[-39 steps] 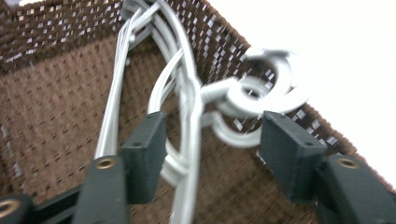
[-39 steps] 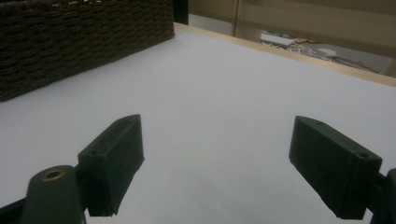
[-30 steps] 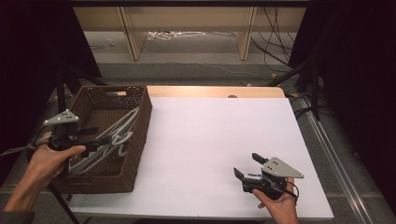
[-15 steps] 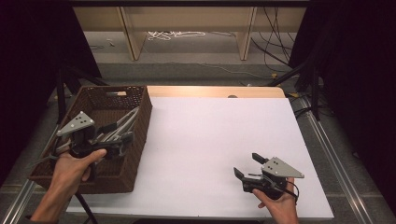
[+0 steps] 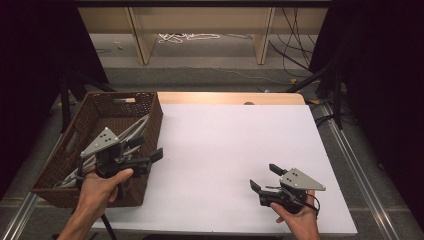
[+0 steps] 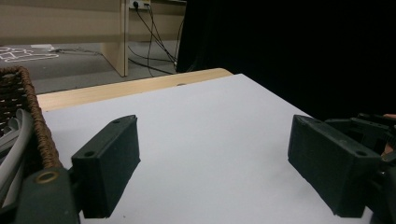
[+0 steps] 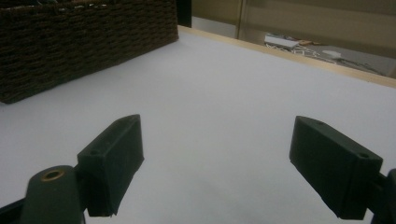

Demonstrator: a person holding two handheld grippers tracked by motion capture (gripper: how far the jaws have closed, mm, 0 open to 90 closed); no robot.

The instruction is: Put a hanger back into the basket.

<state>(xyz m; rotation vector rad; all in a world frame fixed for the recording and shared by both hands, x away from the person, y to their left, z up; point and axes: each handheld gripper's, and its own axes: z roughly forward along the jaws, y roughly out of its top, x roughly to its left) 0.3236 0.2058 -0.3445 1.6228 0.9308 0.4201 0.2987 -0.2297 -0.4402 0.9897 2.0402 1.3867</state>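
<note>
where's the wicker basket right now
In the high view the wicker basket sits at the table's left edge on the white surface, grey hangers lying inside it, with the left hand-held gripper over its right wall.

Lab recording booth: black curtains (image 5: 45, 45), white-topped table (image 5: 225, 150), loose floor cables (image 5: 187, 36).

no readable text, labels, brands, numbers or signs anywhere
</note>
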